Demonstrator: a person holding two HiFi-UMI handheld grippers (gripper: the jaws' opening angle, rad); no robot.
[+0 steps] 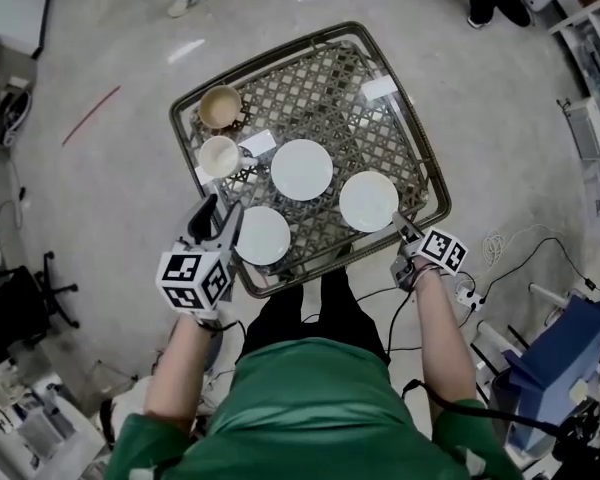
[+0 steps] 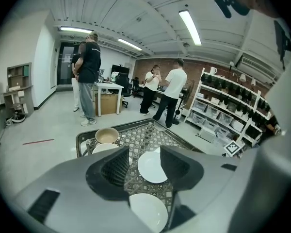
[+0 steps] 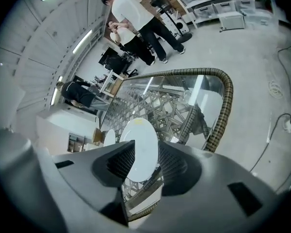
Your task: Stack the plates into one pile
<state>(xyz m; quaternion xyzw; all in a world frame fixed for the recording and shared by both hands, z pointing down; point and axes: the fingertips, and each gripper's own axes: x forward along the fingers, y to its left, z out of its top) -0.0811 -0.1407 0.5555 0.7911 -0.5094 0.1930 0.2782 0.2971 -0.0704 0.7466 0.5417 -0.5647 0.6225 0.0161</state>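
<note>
three plates (image 1: pixel 301 168) on table (image 1: pixel 325 83), cups (image 1: pixel 220 156) behind-left

Three white plates, unstacked on the lattice table (image 1: pixel 335 93)
All are round, plain and lying flat, face up, each apart from the others. The middle plate (image 1: pixel 301 169) is near the table's centre, the right plate (image 1: pixel 369 201) by the near edge toward the near-right corner, and the left plate (image 1: pixel 261 235) at the near edge beside the near-left corner.

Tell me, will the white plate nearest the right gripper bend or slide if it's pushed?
That plate looks like glossy ceramic: probably stiff and breakable. Lying flat on the shiny tabletop, it would likely slide, not tip.
</note>
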